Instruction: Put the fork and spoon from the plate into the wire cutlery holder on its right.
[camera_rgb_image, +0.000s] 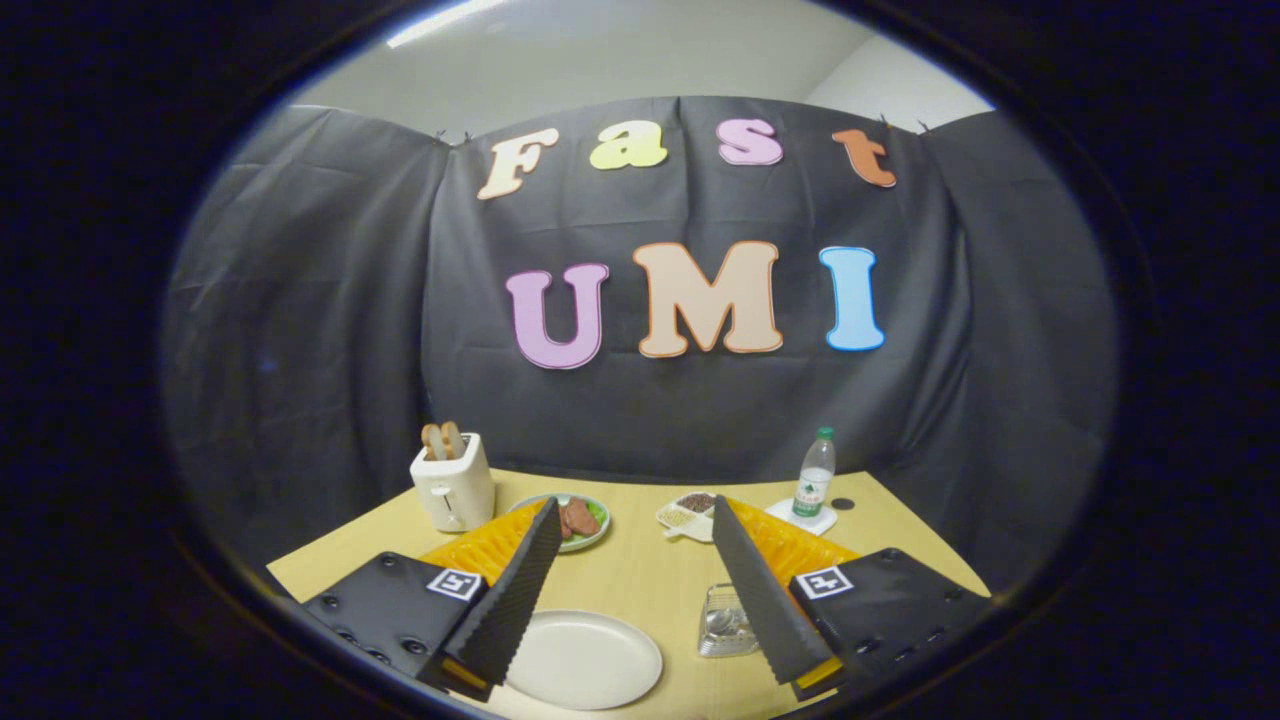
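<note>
While the fingers (635, 590) stand wide apart and hold nothing, the gripper view looks down along them at a pale wooden surface (640, 575) from a fair height. Between the fingers, toward the left one, lies a white plate (585, 660); its visible face looks bare, and I cannot make out a fork or spoon on it, though the left finger covers its near edge. To the plate's right, touching the inner side of the right finger in the picture, sits the wire cutlery holder (722, 622), with something shiny inside that I cannot tell apart.

By my judgement the step in hand is either the approach before the first pick or the end of the job, with the cutlery perhaps already in the holder; the picture does not settle it. If a piece remains, the next move calls for lowering toward the plate, lining the fingers across a thin handle, and closing low enough to catch it off the flat plate.

Counted: one white plate, one wire holder, one toaster (453, 485) with two slices standing in it, one green dish of food (580, 520) beyond the left finger, one divided white dish (688, 512) with grains and beans, one water bottle (815, 475) on one white coaster, and one small dark disc (843, 504) beside it.
</note>
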